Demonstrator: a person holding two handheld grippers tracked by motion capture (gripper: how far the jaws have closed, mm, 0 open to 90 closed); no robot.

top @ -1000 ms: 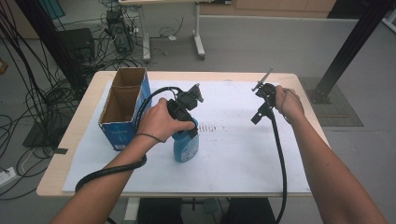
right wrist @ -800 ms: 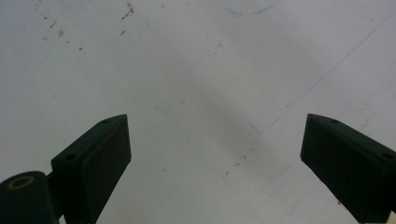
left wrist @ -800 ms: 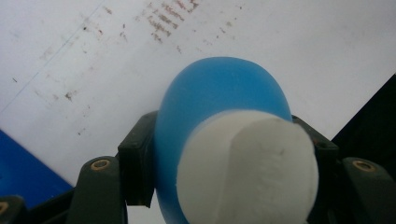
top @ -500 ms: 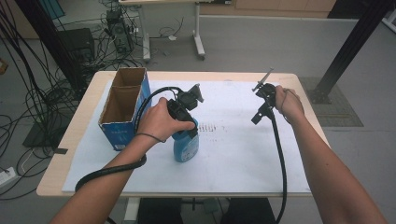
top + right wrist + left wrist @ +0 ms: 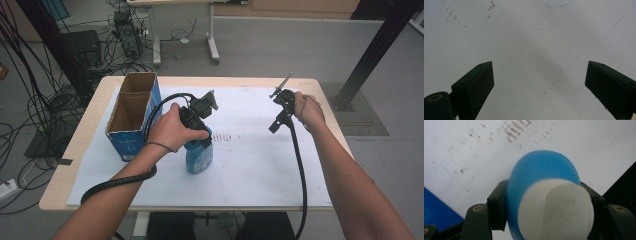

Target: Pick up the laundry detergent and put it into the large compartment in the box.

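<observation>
Nothing has moved since the earlier frame. Left gripper (image 5: 200,131) stays clamped on the blue bottle (image 5: 544,177) standing on the tabletop (image 5: 260,165); right gripper (image 5: 537,82) hovers with jaws wide apart.

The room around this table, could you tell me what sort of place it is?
Probably a lab or workshop: loose cables lie on the floor, a black frame post stands by the table, and electronics sit behind.

A blue plastic bottle (image 5: 199,159) with a white cap (image 5: 556,211) stands upright on the white sheet (image 5: 260,165) covering the desk. It sits just beside the open blue cardboard box (image 5: 131,120), clamped near its top.
</observation>
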